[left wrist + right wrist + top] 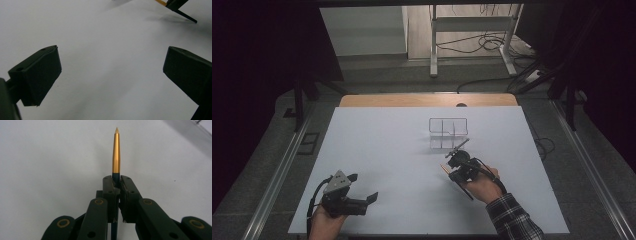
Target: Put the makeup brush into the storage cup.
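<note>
left gripper (362, 187) rests low on the white table (382, 150), jaws spread wide on nothing. farther in, right gripper (116, 183) is clamped on a gold-tipped pen (116, 150), perhaps a stylus, near the clear divided organizer (448, 133).

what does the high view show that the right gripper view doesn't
High view alone: the clear divided organizer upright on the table beyond the right gripper, and the left gripper with its jaws open and nothing between them. Right gripper view alone: the pen's gold pointed end close up, its dark shaft clamped between the shut jaws. Both: the pen in the right gripper, and the white table.
</note>
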